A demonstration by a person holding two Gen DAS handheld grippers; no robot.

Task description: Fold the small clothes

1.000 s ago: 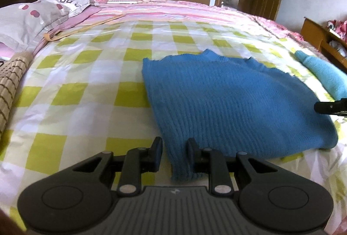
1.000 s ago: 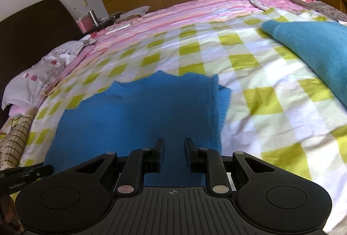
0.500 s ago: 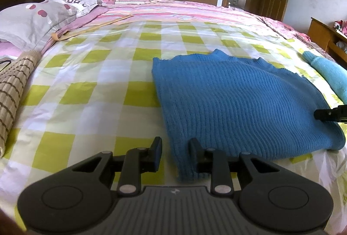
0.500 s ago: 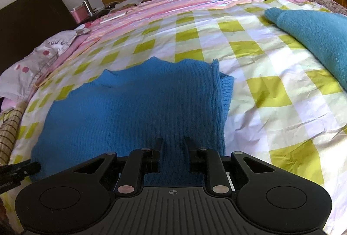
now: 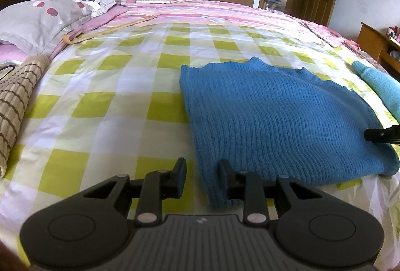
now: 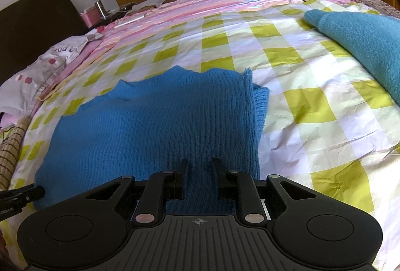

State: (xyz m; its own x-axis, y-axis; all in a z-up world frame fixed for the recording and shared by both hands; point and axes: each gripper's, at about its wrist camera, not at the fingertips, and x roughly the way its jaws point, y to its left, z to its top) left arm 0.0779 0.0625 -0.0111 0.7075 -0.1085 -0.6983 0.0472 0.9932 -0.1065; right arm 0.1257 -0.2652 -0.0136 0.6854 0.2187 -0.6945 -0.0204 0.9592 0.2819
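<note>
On green-checked bedsheet [image 5: 120, 105]: blue knit sweater [image 5: 270, 115] lies flat, sleeves tucked in, hem nearest both tools. Left gripper [image 5: 202, 177] fingers apart, straddling near hem corner, nothing clamped. Right gripper [image 6: 199, 177] fingers apart, low over hem near other side; contact unclear. Judgement: soft, limp, stretchy, light knit; will sag, drag on sheet. Pinch all layers at 2 hem corners, lift evenly. Teal towel [image 6: 362, 45] well apart.

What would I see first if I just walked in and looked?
The bright blue sweater, lying flat on the yellow-checked sheet near the bed's front edge. The left claw straddles its near corner, and the right claw sits open over its hem. A teal towel lies off to the right.
</note>
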